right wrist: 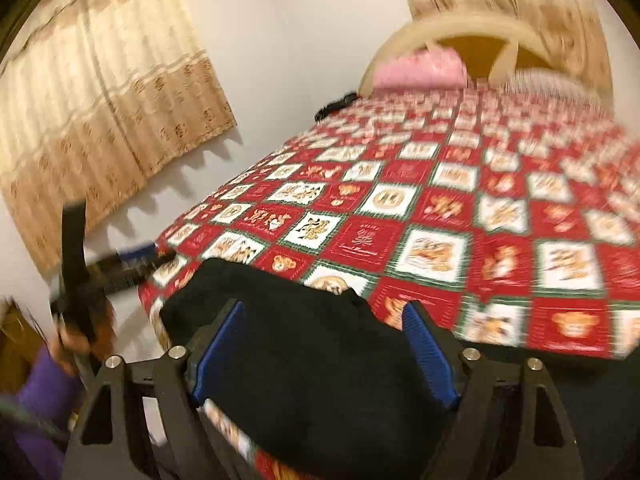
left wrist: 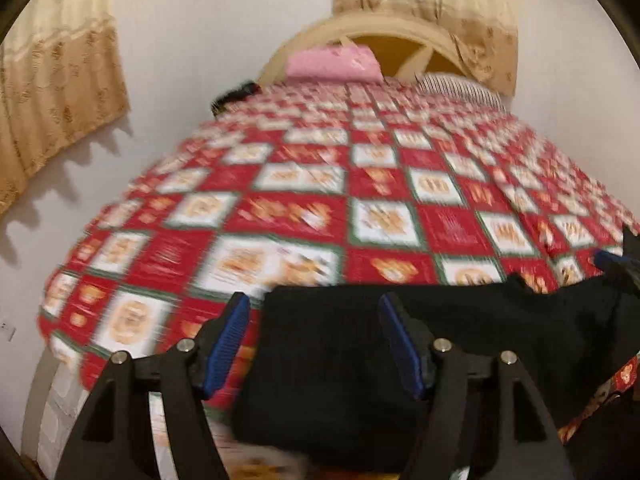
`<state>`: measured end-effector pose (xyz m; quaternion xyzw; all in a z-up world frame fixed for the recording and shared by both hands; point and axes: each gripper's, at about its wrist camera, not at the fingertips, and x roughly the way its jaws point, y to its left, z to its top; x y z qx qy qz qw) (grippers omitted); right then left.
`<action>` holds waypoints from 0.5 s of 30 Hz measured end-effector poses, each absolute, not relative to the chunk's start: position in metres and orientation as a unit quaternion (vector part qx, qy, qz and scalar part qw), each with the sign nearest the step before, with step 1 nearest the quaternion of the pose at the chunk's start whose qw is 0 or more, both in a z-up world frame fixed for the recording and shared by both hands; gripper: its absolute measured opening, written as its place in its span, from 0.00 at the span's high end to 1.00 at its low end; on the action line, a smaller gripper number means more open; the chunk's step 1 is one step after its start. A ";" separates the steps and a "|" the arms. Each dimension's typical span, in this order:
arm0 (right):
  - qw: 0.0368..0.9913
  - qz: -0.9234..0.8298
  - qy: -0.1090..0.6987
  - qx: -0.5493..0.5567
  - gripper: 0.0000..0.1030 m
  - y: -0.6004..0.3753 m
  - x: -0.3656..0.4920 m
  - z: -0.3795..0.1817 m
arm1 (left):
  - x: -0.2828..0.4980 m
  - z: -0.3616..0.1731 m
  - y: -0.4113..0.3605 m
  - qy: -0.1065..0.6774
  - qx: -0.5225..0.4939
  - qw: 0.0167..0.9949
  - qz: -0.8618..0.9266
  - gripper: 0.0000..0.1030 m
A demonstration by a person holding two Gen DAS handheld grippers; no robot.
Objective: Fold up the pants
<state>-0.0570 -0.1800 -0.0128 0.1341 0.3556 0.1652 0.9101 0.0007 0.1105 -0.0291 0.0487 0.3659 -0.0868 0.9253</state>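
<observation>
Black pants [left wrist: 440, 332] lie on the near edge of the bed [left wrist: 320, 184], which has a red and white patterned cover. My left gripper [left wrist: 316, 312] is open over the left part of the pants, its blue pads apart and holding nothing. My right gripper [right wrist: 324, 320] is open above the pants [right wrist: 304, 352], jaws wide and empty. The right gripper also shows at the right edge of the left wrist view [left wrist: 620, 264]. The left gripper [right wrist: 136, 256] shows at the left of the right wrist view, held by a hand.
A pink pillow [left wrist: 332, 62] and a striped pillow [left wrist: 460, 86] lie by the cream headboard [left wrist: 360, 30]. A dark object [left wrist: 234, 94] sits at the bed's far left edge. Curtains [left wrist: 60, 80] hang on the white wall left of the bed.
</observation>
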 end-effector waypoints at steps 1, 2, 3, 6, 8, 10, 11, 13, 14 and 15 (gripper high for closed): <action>0.901 0.167 0.372 0.147 0.43 -0.178 -0.043 -0.023 | 0.000 -0.039 0.104 0.375 0.052 0.922 -0.086 0.32; 0.895 0.164 0.385 0.152 0.43 -0.175 -0.032 -0.033 | -0.002 -0.048 0.099 0.382 0.054 0.919 -0.084 0.32; 0.891 0.160 0.397 0.154 0.44 -0.172 -0.023 -0.043 | -0.003 -0.063 0.094 0.394 0.061 0.914 -0.079 0.32; 0.876 0.150 0.434 0.147 0.44 -0.165 -0.006 -0.070 | -0.022 -0.075 0.090 0.366 0.087 0.925 -0.061 0.32; 0.867 0.157 0.449 0.149 0.44 -0.163 -0.004 -0.080 | -0.025 -0.074 0.087 0.359 0.100 0.926 -0.056 0.31; 0.862 0.176 0.452 0.146 0.44 -0.161 -0.006 -0.075 | -0.024 -0.074 0.090 0.362 0.084 0.927 -0.052 0.27; 0.857 0.190 0.454 0.152 0.44 -0.161 -0.010 -0.072 | -0.022 -0.074 0.093 0.364 0.075 0.927 -0.052 0.25; 0.852 0.201 0.456 0.159 0.44 -0.160 -0.011 -0.069 | -0.019 -0.075 0.094 0.365 0.068 0.927 -0.053 0.23; 0.849 0.205 0.460 0.162 0.44 -0.160 -0.011 -0.070 | -0.018 -0.075 0.093 0.364 0.069 0.927 -0.052 0.22; 0.845 0.209 0.463 0.168 0.44 -0.160 -0.009 -0.071 | -0.019 -0.076 0.092 0.362 0.072 0.928 -0.049 0.21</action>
